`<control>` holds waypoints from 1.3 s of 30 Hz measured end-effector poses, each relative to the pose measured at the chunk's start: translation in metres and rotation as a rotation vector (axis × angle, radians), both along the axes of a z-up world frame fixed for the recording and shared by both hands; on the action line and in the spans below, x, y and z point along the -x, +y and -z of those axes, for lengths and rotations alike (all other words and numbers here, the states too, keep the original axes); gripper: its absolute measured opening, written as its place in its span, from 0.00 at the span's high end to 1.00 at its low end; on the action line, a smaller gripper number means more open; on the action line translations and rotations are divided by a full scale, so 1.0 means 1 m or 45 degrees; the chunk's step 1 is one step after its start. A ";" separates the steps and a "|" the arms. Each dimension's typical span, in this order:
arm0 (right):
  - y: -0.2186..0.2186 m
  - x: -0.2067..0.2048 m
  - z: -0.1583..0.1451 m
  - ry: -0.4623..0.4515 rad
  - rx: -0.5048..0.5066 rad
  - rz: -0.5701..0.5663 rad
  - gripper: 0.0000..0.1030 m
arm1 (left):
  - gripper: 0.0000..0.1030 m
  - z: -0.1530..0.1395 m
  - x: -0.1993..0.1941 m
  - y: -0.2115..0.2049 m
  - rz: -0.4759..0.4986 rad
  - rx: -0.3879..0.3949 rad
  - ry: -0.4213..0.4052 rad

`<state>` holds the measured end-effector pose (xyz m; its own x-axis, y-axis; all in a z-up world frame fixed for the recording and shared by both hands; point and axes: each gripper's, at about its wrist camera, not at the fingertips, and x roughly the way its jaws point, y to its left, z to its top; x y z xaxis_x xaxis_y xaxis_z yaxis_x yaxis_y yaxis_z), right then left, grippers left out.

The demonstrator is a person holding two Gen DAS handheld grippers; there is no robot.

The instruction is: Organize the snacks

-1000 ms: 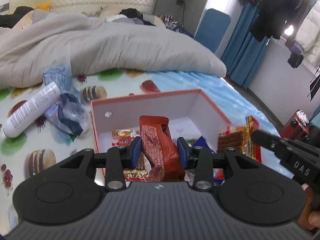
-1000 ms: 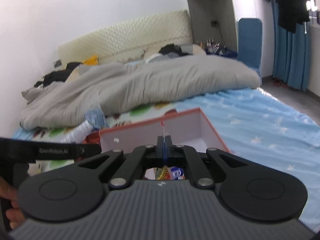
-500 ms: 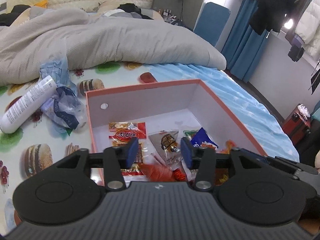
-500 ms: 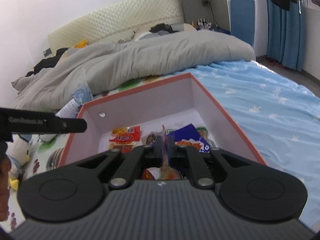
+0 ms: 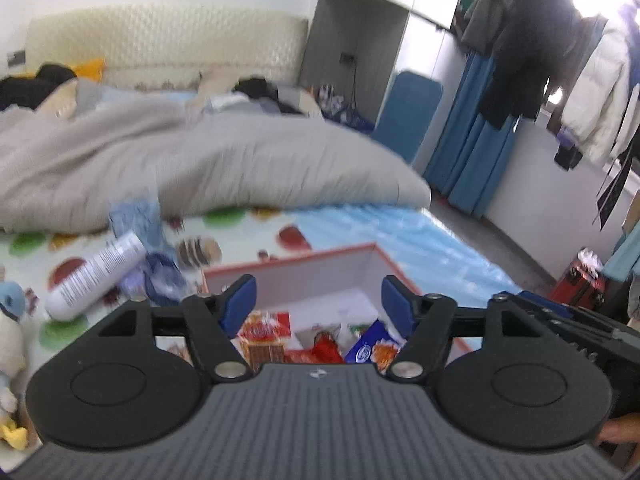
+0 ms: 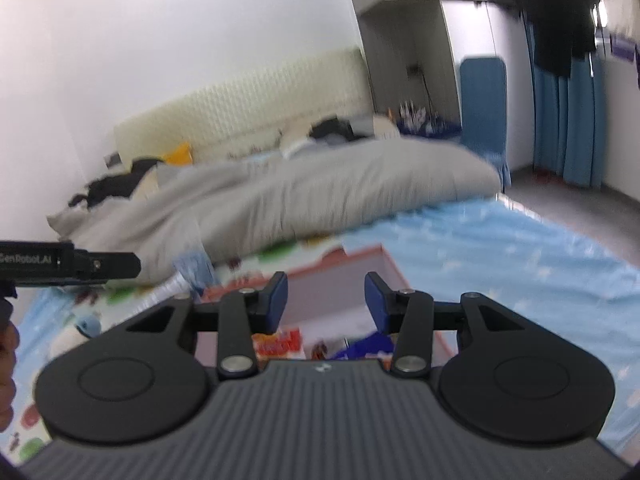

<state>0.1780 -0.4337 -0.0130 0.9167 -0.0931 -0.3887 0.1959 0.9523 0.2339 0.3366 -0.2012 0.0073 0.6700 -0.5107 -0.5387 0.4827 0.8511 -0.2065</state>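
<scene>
An orange-rimmed cardboard box with a white inside sits on the bed. Several snack packets lie in it: a red and white one, a red one and a blue one. My left gripper hangs above the box's near side, its jaws opening with nothing between them. Beside it my right gripper also hangs over the box, jaws opening and empty. The left tool's black arm shows at the left edge of the right wrist view.
A white bottle and crumpled blue plastic lie on the patterned sheet left of the box. A grey duvet is heaped behind it. A soft toy sits far left. Blue starred sheet spreads to the right.
Both grippers let their snacks drop into the box, spread their jaws and rose away from it. The red packet held by the left gripper now lies among the others.
</scene>
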 end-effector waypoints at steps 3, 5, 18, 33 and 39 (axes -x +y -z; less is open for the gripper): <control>0.002 0.020 -0.023 -0.059 0.021 0.008 0.55 | 0.23 -0.023 0.021 0.009 0.005 0.009 -0.059; 0.004 0.035 -0.035 -0.089 0.029 0.010 0.55 | 0.17 -0.036 0.037 0.014 0.014 0.008 -0.103; 0.036 0.095 -0.043 -0.150 0.080 0.032 0.55 | 0.04 -0.051 0.134 0.050 0.022 0.053 -0.234; 0.060 0.136 0.031 0.032 0.073 0.060 0.55 | 0.04 0.013 0.181 0.062 -0.047 -0.115 -0.187; 0.058 0.147 0.038 0.061 0.070 0.075 0.55 | 0.04 0.034 0.186 0.060 -0.052 -0.112 -0.118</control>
